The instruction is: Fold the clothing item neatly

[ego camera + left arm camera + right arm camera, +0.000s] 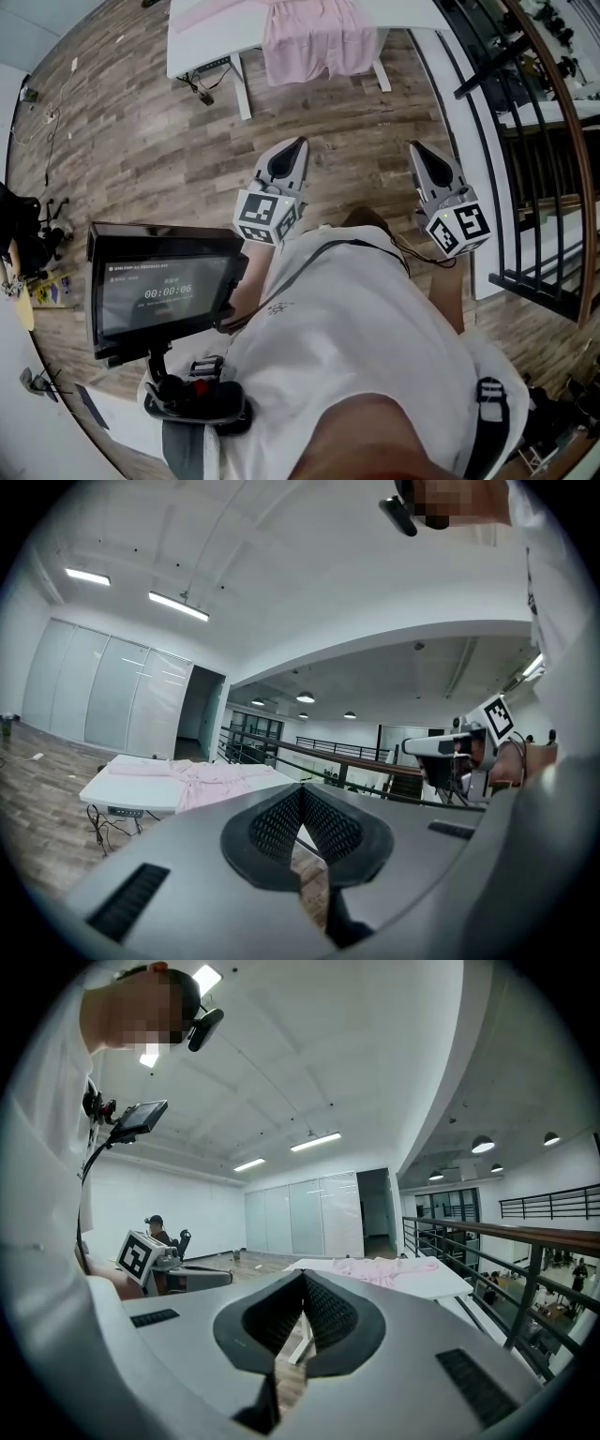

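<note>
Hovering side by side above the wood floor (141, 141), two grippers: left gripper (297, 142) and right gripper (414, 146), both jaws clenched on nothing. One pink garment (309, 37) lies on the single white counter (202, 37) well ahead, draping over its near edge.

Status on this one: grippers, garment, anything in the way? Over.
Left gripper and right gripper both shut, empty, short of the table. Pink garment unfolded, draped over table's near edge, untouched. Only wood floor between.

White shirt (356, 319), grey left claw (298, 143) and right claw (415, 148), marker cubes (265, 216).
</note>
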The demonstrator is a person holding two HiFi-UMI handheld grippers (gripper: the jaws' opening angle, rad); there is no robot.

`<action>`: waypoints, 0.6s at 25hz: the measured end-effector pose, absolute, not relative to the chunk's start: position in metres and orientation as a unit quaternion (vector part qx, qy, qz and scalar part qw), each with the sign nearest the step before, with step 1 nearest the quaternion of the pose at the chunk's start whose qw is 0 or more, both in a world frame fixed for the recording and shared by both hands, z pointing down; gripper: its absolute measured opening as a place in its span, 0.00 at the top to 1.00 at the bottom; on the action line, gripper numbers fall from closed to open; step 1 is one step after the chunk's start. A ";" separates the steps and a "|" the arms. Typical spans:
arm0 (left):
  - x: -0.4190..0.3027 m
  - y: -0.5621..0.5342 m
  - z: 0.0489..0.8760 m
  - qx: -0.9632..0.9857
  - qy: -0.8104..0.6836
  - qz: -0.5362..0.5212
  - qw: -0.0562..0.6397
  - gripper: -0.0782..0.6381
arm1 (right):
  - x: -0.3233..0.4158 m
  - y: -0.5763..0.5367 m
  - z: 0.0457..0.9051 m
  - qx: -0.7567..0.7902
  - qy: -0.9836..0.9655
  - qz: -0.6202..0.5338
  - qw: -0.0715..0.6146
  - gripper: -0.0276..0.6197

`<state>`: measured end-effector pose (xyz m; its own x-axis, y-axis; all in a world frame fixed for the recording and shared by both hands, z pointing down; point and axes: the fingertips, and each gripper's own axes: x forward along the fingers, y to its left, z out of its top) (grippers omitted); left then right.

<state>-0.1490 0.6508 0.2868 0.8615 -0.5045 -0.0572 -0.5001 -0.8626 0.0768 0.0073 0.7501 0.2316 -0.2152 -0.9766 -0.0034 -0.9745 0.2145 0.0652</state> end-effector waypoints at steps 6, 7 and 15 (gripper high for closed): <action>-0.159 0.646 0.286 0.962 -0.268 -0.039 0.034 0.89 | 0.002 0.741 0.228 0.622 -0.783 -0.027 0.020 0.95; -0.161 0.645 0.286 0.961 -0.272 -0.040 0.036 0.89 | 0.001 0.739 0.228 0.620 -0.784 -0.027 0.021 0.95; -0.170 0.624 0.276 0.957 -0.285 -0.041 0.039 0.89 | -0.003 0.714 0.216 0.611 -0.790 -0.026 0.026 0.95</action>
